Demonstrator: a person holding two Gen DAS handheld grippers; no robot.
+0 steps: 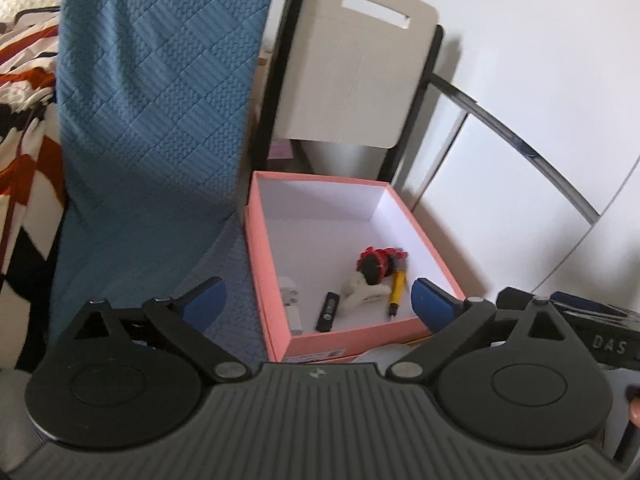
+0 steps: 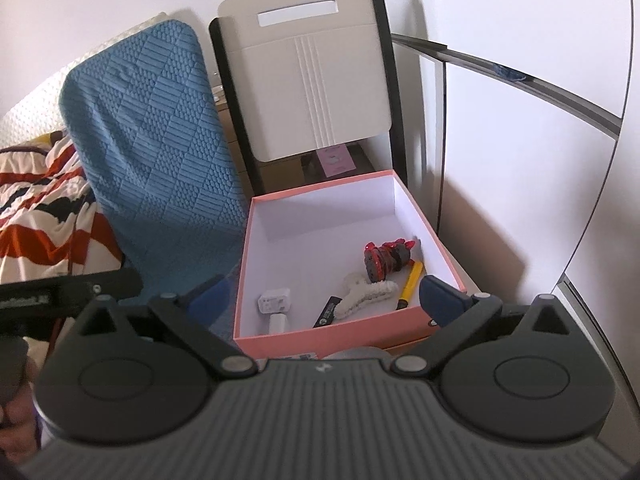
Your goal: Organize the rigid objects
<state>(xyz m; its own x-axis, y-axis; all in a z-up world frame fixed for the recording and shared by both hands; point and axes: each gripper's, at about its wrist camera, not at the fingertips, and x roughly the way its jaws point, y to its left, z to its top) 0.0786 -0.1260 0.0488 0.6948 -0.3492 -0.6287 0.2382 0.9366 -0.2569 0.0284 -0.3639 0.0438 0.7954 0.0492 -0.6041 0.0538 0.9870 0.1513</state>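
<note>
The pink box (image 2: 340, 332), white-lined and lidless, sits in front of a beige chair (image 2: 308, 80) and beside a blue quilted cushion (image 2: 156, 152). Inside, toward its near end, lie a white charger (image 2: 273, 300), a black stick (image 2: 328, 311), a white clip (image 2: 370, 292), a red-and-black toy (image 2: 386, 258) and a yellow pen (image 2: 411, 280). The left gripper (image 1: 318, 300) and right gripper (image 2: 326, 294) both stand wide apart, gripping nothing, just short of the box.
</note>
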